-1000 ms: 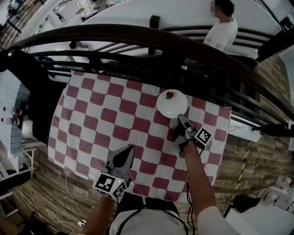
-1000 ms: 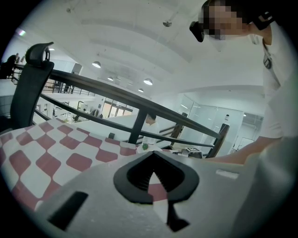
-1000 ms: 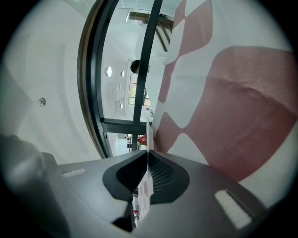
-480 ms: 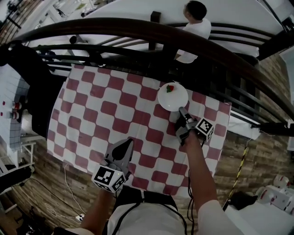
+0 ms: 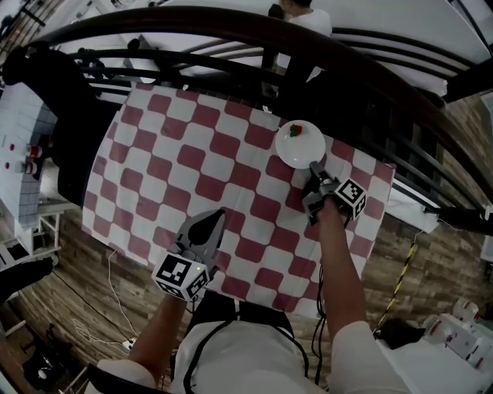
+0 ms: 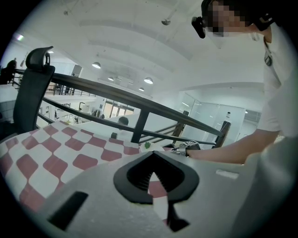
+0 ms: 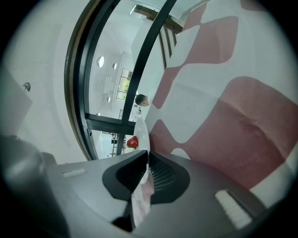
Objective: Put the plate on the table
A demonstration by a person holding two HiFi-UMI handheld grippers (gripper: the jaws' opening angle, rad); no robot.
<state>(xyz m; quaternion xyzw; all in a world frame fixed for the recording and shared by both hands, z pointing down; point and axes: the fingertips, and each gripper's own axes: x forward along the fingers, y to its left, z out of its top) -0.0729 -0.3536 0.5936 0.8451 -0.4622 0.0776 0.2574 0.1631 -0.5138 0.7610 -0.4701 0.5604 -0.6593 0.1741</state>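
A small white plate (image 5: 300, 144) with a red strawberry (image 5: 296, 131) on it rests on the red-and-white checked table (image 5: 177, 154), near its far right corner. My right gripper (image 5: 316, 166) is shut on the plate's near rim. In the right gripper view the thin rim (image 7: 141, 132) runs between the two pads of that gripper (image 7: 147, 157), whose jaws have just eased open a little, with the strawberry (image 7: 132, 142) beyond. My left gripper (image 5: 213, 220) hovers over the table's near edge, shut with nothing in it (image 6: 150, 154).
A dark curved railing (image 5: 231, 31) runs close behind the table's far edge. A person (image 5: 300, 9) stands beyond it. A black chair (image 6: 32, 88) stands at the table's left side. Wooden floor (image 5: 77, 308) surrounds the table.
The person beyond the railing has walked to the left. My right gripper stays on the plate's rim and has turned a little. The left gripper has not moved.
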